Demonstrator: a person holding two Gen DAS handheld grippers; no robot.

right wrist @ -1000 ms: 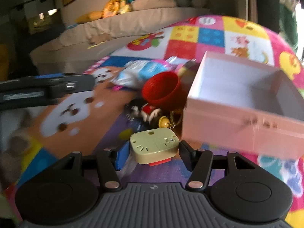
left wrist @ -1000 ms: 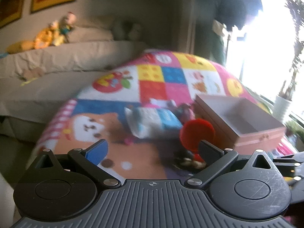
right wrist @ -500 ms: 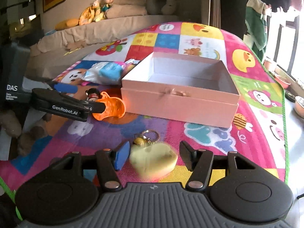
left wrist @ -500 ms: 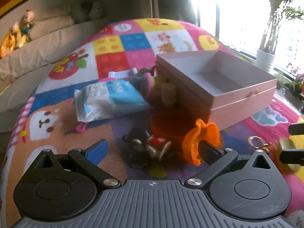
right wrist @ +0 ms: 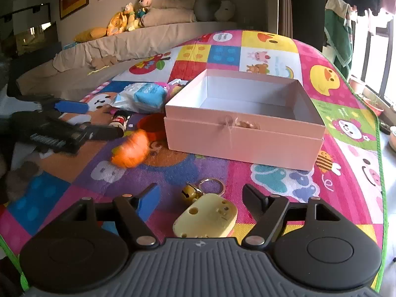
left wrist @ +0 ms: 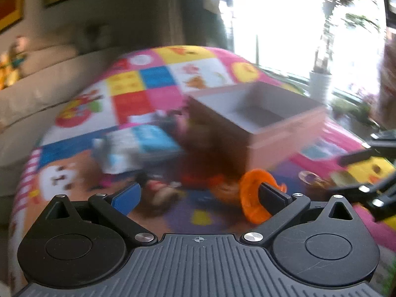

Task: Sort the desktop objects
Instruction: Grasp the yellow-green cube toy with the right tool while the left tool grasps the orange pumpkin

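An open pink box sits on the colourful play mat; it also shows blurred in the left wrist view. My right gripper is open, and a yellow cheese-shaped keychain with a bell and ring lies on the mat between its fingers. My left gripper is open; an orange toy hangs on its right finger. The orange toy also shows blurred in the right wrist view beside the left gripper.
A blue-white packet, a small mouse figure and a red cup lie left of the box. A beige sofa with stuffed toys stands behind the mat. Plant pots line the window at right.
The right gripper has opened wider and pulled back, leaving the yellow keychain lying on the mat. The left gripper with the orange toy on its finger has swung; its view is blurred.
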